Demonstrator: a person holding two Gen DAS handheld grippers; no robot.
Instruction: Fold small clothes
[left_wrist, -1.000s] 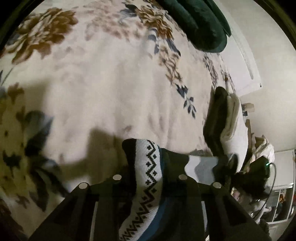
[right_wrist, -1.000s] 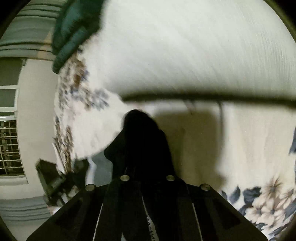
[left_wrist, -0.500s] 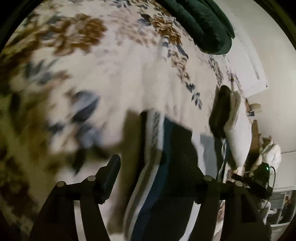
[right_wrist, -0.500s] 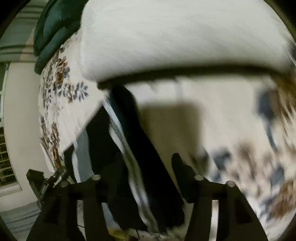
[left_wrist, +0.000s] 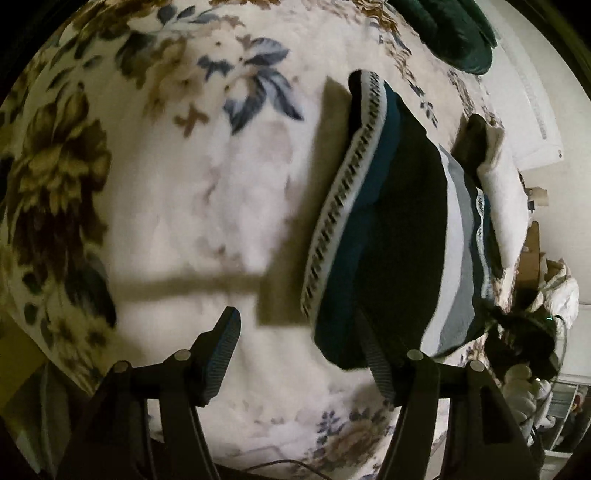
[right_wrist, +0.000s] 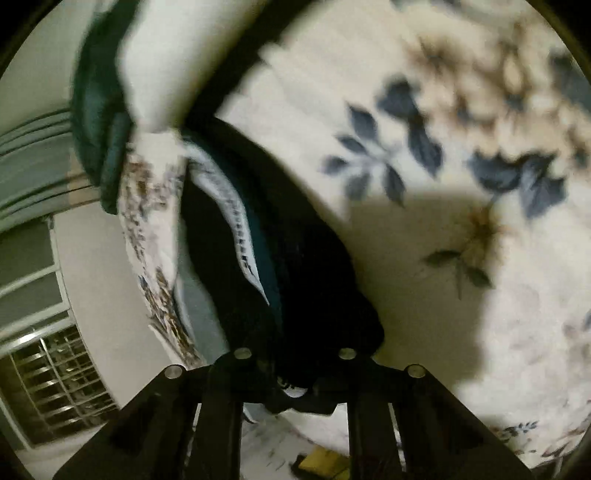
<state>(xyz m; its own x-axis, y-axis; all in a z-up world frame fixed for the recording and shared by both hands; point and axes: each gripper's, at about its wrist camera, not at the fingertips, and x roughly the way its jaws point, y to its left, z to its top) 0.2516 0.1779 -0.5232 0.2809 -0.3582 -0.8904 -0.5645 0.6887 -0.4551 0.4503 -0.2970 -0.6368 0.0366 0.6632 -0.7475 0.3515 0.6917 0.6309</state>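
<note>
A small knit garment (left_wrist: 384, 236), black and teal with white patterned and grey bands, lies folded on the floral bedspread (left_wrist: 184, 221). My left gripper (left_wrist: 299, 350) stands open just short of it. Its right finger (left_wrist: 375, 354) overlaps the garment's near corner, and nothing is pressed between the pads. In the right wrist view the same garment (right_wrist: 295, 266) runs dark up from my right gripper (right_wrist: 295, 369). Its jaws are closing with the black cloth between them, and the cloth hides the fingertips.
A dark green cushion (left_wrist: 458, 33) lies at the far end of the bed. A folded white and dark stack (left_wrist: 487, 147) sits just beyond the garment. The bed's edge, a wall and a barred window (right_wrist: 48, 387) are at the left of the right wrist view.
My left gripper let go of the garment, opened and drew back to the left. My right gripper opened, then closed again on the garment's dark edge. The garment now lies folded over.
</note>
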